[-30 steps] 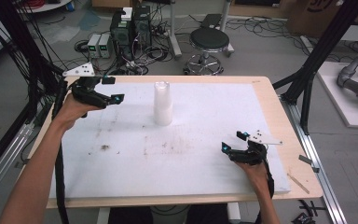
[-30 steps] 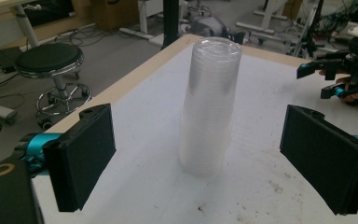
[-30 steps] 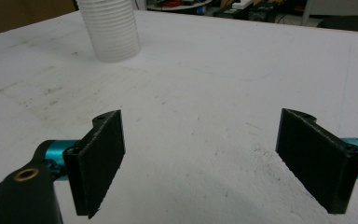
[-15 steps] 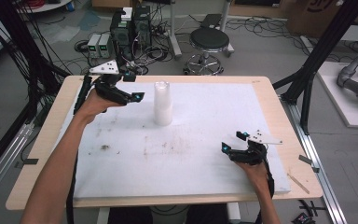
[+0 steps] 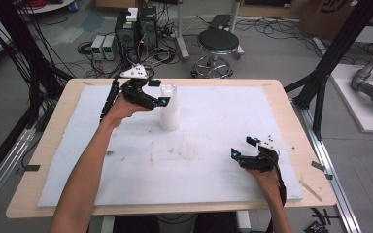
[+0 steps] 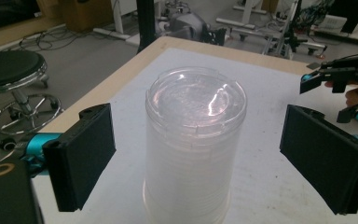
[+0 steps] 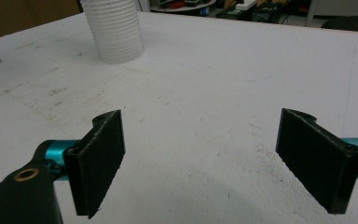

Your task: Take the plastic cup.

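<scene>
Cups [image 5: 169, 109], clear plastic ones nested into a single upside-down stack, stand upright on the white mat [image 5: 204, 141] toward the far left of the table [image 5: 48, 141]. In the left gripper view the stack [image 6: 193, 149] shows the flat bottom of the topmost cup facing up, with many rims layered one inside another below it; nothing but more cups can be seen within. In the right gripper view the same ribbed stack [image 7: 114, 30] stands far off on the mat.

Just beside the stack is the left gripper [image 5: 156, 92], its jaws spread wide, one on either side of the top of the stack and both clear of the plastic. From its own camera the left gripper [image 6: 196, 158] shows a gap between each black pad and the cup wall.

Well apart, near the right front of the mat, the right gripper [image 5: 243, 147] rests low with its jaws also parted; its own view [image 7: 200, 158] shows bare, scuffed mat between the pads.

Beyond the table's far edge stand a round black stool [image 5: 217, 41] and some boxes among cables on the floor.
</scene>
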Motion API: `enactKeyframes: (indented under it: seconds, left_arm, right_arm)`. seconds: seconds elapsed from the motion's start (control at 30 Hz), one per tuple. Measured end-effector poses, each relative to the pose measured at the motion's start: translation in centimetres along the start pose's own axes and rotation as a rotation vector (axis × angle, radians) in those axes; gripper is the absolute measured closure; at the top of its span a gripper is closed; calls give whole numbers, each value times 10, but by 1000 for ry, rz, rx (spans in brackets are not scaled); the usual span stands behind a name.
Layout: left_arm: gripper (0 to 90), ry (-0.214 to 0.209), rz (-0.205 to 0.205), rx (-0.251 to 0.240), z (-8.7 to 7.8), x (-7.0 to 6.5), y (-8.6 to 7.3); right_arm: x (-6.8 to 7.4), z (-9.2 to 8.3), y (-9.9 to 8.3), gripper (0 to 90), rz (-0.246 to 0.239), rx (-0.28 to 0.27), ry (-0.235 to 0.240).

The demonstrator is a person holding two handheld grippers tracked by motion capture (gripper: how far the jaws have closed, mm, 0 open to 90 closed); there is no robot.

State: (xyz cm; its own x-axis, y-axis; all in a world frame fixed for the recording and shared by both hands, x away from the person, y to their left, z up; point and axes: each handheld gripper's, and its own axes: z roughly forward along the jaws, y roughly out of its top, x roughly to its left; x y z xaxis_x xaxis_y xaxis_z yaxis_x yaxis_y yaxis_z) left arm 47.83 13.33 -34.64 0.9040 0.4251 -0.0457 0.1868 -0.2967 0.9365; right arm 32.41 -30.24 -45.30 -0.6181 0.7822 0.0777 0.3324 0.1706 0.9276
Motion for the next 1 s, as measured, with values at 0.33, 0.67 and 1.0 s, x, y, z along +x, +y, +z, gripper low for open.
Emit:
enactKeyframes:
  seconds: [0.33, 0.67, 1.0]
  left_arm:
    - [101, 5, 22, 102, 12, 2, 13]
    - [103, 12, 23, 215, 20, 7, 16]
    - [128, 31, 26, 288, 28, 3, 16]
  right_arm:
    - [0, 0, 0, 154, -3, 1, 7]
    - [1, 0, 0, 154, -10, -2, 6]
    - [2, -1, 0, 154, -13, -3, 6]
